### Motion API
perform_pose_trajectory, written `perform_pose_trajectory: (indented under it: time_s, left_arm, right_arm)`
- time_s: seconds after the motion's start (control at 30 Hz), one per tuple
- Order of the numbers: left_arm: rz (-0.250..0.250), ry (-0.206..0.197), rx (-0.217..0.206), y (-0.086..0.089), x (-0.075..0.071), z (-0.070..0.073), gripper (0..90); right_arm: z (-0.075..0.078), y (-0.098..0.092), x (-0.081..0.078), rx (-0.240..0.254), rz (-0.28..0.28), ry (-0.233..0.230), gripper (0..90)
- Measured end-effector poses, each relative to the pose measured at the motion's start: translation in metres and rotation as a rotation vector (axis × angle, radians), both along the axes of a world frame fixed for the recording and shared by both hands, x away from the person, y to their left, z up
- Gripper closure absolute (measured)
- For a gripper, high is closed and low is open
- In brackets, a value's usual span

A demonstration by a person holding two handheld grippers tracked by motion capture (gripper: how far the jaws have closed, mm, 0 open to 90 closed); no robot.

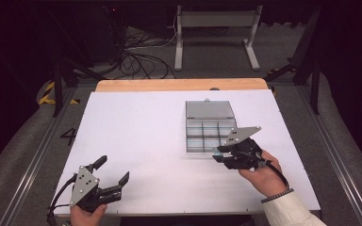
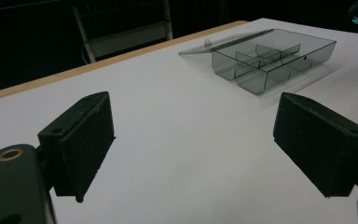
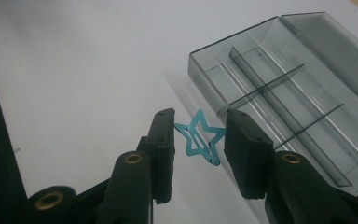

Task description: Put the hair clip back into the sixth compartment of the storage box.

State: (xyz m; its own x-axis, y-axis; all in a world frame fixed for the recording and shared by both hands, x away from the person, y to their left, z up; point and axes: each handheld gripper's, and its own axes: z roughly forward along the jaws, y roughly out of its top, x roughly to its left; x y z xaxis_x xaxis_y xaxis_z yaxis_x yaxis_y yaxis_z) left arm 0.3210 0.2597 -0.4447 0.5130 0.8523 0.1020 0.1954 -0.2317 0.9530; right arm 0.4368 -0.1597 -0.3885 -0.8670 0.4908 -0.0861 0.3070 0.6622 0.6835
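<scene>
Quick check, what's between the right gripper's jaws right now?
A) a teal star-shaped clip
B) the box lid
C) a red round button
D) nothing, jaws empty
A: in the right gripper view, the right gripper has its two jaws closed on a teal star-shaped clip, held beside the open clear compartment box.

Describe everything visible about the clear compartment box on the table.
The compartment box looks like smoke-tinted see-through plastic, shallow and rectangular. Thin inner walls split it into several compartments, all looking empty. Its hinged lid is swung fully open and lies flat on the white table behind the tray, with a small tab at its far edge. The box sits flat on the table's right half, toward the far side. Nothing grips it; the right gripper, holding a teal star-shaped clip, is just beside its near corner.
</scene>
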Motion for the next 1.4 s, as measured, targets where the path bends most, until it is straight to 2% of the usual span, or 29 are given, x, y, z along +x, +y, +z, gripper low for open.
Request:
perform_pose_trajectory:
  time_s: [0.27, 0.47, 1.13, 1.4]
  left_arm:
    - [0.0, -0.001, 0.005, 0.0, 0.0, 0.0, 13.1]
    - [0.001, -0.001, 0.003, 0.0, 0.0, 0.0, 13.2]
    - [0.003, 0.005, 0.003, 0.001, 0.0, 0.0, 13.3]
    - [0.004, 0.006, -0.002, 0.001, 0.0, 0.0, 13.3]
  right_arm:
    - [0.005, -0.004, 0.014, 0.025, -0.074, 0.014, 64.3]
    - [0.006, -0.007, 0.025, 0.025, -0.123, 0.021, 64.2]
    - [0.003, -0.016, 0.053, 0.008, -0.236, 0.017, 64.1]
    - [0.0, -0.022, 0.065, 0.006, -0.281, 0.031, 64.1]
